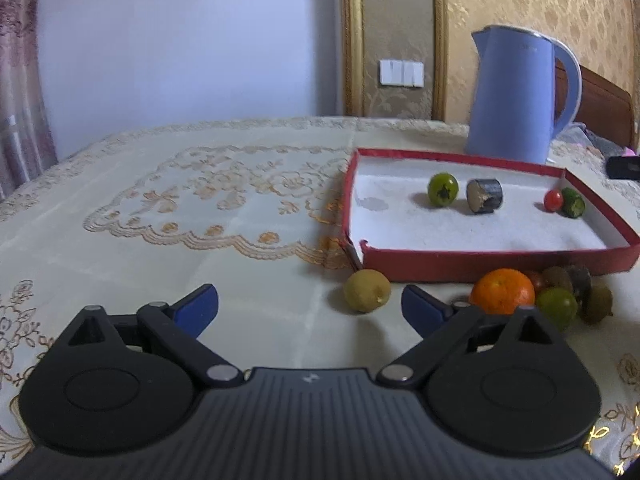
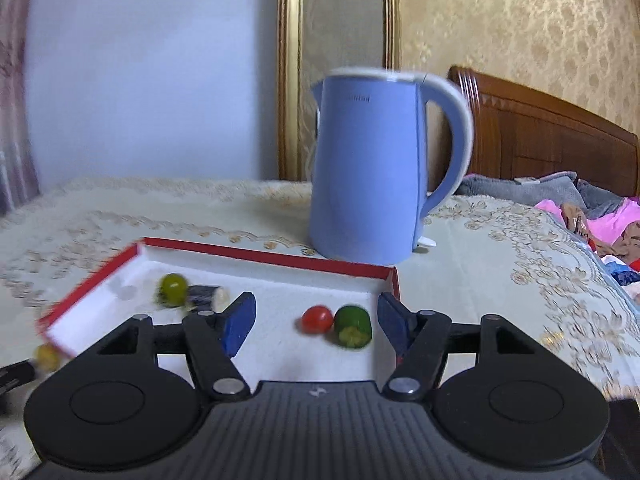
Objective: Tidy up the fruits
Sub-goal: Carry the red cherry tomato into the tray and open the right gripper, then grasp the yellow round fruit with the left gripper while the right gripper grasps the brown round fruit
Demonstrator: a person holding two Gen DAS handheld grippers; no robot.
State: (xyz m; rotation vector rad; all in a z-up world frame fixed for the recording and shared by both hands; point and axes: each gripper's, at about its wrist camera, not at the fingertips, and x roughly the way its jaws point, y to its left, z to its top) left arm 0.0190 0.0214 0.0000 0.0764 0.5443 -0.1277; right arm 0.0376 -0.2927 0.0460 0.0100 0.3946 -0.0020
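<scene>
A red-walled tray (image 1: 460, 266) with a white floor holds a green round fruit (image 1: 442, 189), a dark cut piece (image 1: 485, 196), a small red tomato (image 1: 553, 200) and a green cut piece (image 1: 573, 202). In front of it on the cloth lie a yellow-green fruit (image 1: 367, 290), an orange (image 1: 503, 291) and several small fruits (image 1: 560, 304). My left gripper (image 1: 310, 310) is open and empty, just short of the yellow-green fruit. My right gripper (image 2: 316, 326) is open and empty over the tray (image 2: 260, 257), with the tomato (image 2: 317, 319) and green piece (image 2: 353, 327) between its fingers' line.
A blue electric kettle (image 1: 516, 96) stands just behind the tray, also in the right wrist view (image 2: 368, 164). An embroidered cream cloth (image 1: 180, 208) covers the table. A bed with clothes (image 2: 600, 220) lies to the right.
</scene>
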